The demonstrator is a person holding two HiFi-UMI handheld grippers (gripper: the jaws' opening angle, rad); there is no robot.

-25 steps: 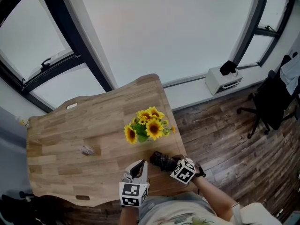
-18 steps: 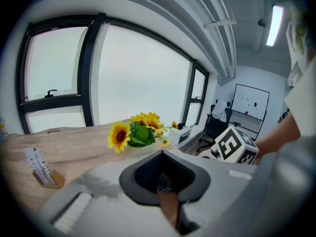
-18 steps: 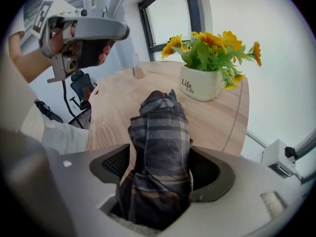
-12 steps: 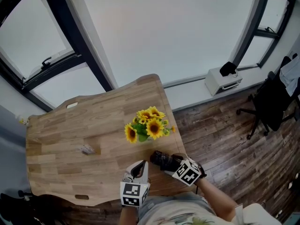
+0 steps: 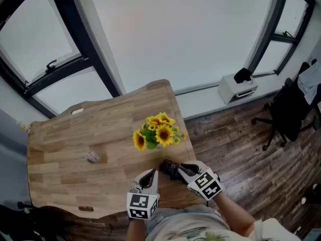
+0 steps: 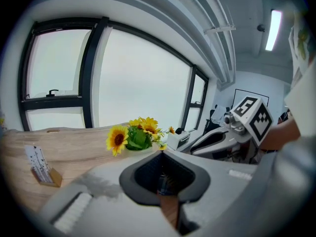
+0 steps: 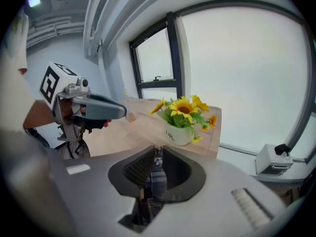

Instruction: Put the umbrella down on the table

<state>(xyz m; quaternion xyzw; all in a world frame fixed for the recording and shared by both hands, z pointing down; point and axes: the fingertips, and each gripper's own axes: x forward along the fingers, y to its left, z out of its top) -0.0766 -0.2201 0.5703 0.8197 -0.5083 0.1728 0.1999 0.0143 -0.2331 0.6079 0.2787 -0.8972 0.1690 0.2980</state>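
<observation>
The folded dark umbrella (image 5: 169,168) lies on the wooden table (image 5: 75,134) near its front right corner. My right gripper (image 5: 181,167) hangs just above its near end. Its jaws are closing to a narrow slit and press on nothing. Through that slit, the right gripper view shows the umbrella's checked fabric (image 7: 157,174) below. My left gripper (image 5: 147,178) rests at the table's front edge, left of the umbrella, with its jaws together and nothing in them. The left gripper view shows the right gripper (image 6: 195,148) raised at the right.
A white pot of sunflowers (image 5: 156,134) stands just beyond the umbrella. A small card holder (image 5: 93,158) sits on the left half of the table. On the floor to the right are a white box (image 5: 238,87) by the window and an office chair (image 5: 288,112).
My right gripper has let go of the umbrella and risen off it towards me, its jaws drawing together. The umbrella stays on the table. The left gripper has not moved.
</observation>
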